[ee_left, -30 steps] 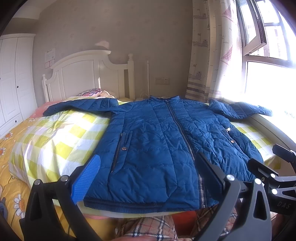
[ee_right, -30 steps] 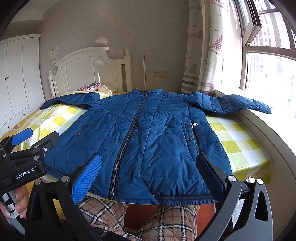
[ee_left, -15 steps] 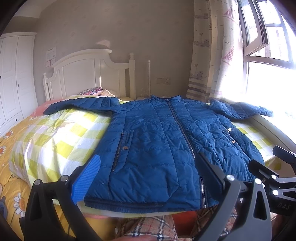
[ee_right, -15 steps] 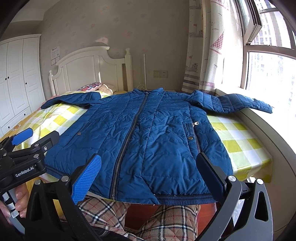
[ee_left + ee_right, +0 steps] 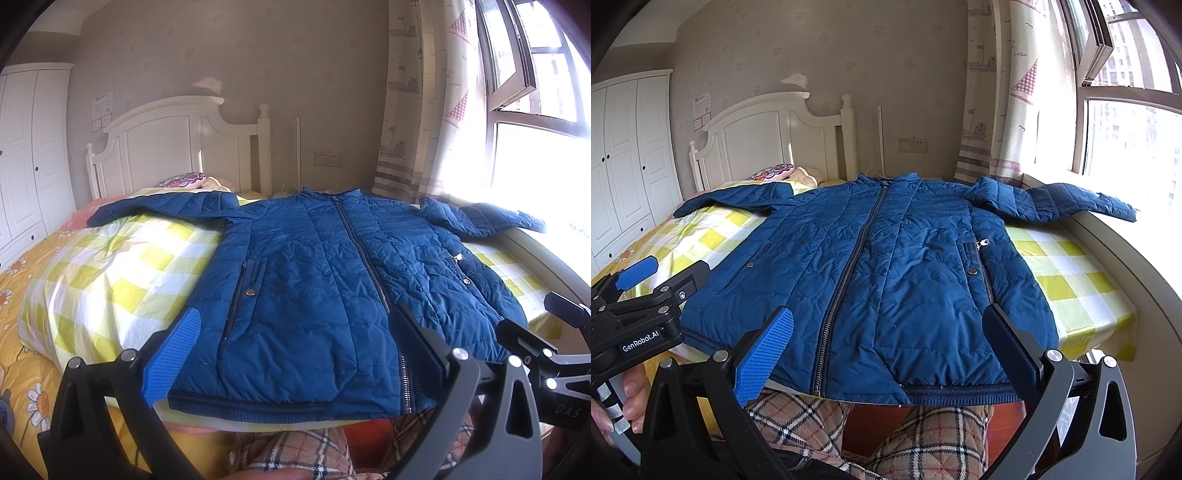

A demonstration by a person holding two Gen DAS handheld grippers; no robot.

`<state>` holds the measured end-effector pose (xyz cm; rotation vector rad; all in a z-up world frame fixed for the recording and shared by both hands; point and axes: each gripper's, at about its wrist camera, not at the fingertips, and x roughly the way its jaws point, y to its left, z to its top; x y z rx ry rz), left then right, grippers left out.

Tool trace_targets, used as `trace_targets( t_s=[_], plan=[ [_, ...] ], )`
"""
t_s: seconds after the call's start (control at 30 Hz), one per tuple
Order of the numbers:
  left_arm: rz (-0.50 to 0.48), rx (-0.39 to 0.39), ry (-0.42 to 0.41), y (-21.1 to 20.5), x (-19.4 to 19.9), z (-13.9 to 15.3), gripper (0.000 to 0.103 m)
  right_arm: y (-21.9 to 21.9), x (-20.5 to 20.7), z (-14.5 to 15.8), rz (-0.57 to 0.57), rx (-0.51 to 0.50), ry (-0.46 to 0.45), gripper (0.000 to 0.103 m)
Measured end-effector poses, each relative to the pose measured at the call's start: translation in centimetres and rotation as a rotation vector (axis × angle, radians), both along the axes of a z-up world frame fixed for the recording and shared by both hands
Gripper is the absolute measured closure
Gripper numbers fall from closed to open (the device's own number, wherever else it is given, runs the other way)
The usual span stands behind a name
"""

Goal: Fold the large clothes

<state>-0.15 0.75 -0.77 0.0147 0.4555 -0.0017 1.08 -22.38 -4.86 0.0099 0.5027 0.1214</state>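
Observation:
A blue quilted jacket (image 5: 317, 284) (image 5: 894, 266) lies flat and zipped on the bed, front up, hem toward me, both sleeves spread out to the sides. Its right sleeve (image 5: 1056, 201) reaches onto the window ledge. My left gripper (image 5: 295, 354) hovers open just short of the hem, left of the zip, with nothing between its fingers. My right gripper (image 5: 890, 350) is open too, over the hem to the right of the zip. The left gripper (image 5: 646, 284) also shows at the left edge of the right wrist view, held by a hand.
The bed carries a yellow-and-white checked cover (image 5: 110, 273) and a flowered sheet (image 5: 22, 369). A white headboard (image 5: 177, 147), a pillow (image 5: 775, 171), a white wardrobe (image 5: 628, 162), a curtain (image 5: 997, 92) and a window ledge (image 5: 1126, 251) surround it. Legs in plaid trousers (image 5: 923, 435) stand at the bed's foot.
Almost nothing has changed; both views drifted very slightly and the jacket lies as before. Both grippers stay open.

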Motion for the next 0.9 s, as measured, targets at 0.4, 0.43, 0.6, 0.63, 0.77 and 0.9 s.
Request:
trace_targets(
  t_s=[0.4,0.43,0.6,0.63,0.77,0.9],
  plan=[
    [0.0,-0.001,0.001,0.01,0.12,0.07,0.002,-0.25,-0.07,-0.03,0.0,0.008,0.005,0.004],
    [0.0,-0.001,0.001,0.04,0.07,0.0,0.002,-0.24,-0.09,-0.05,0.0,0.009,0.005,0.004],
    [0.0,-0.002,0.002,0.04,0.13,0.04,0.002,-0.31,-0.1,-0.04,0.0,0.01,0.006,0.004],
    [0.0,-0.002,0.003,0.05,0.12,0.02,0.002,-0.3,-0.1,-0.05,0.0,0.01,0.006,0.004],
    [0.0,-0.002,0.003,0.05,0.13,0.04,0.002,-0.32,-0.12,-0.07,0.0,0.011,0.007,0.004],
    [0.0,-0.002,0.003,0.03,0.11,-0.04,0.002,-0.33,-0.08,-0.07,0.0,0.01,0.007,0.004]
  ],
)
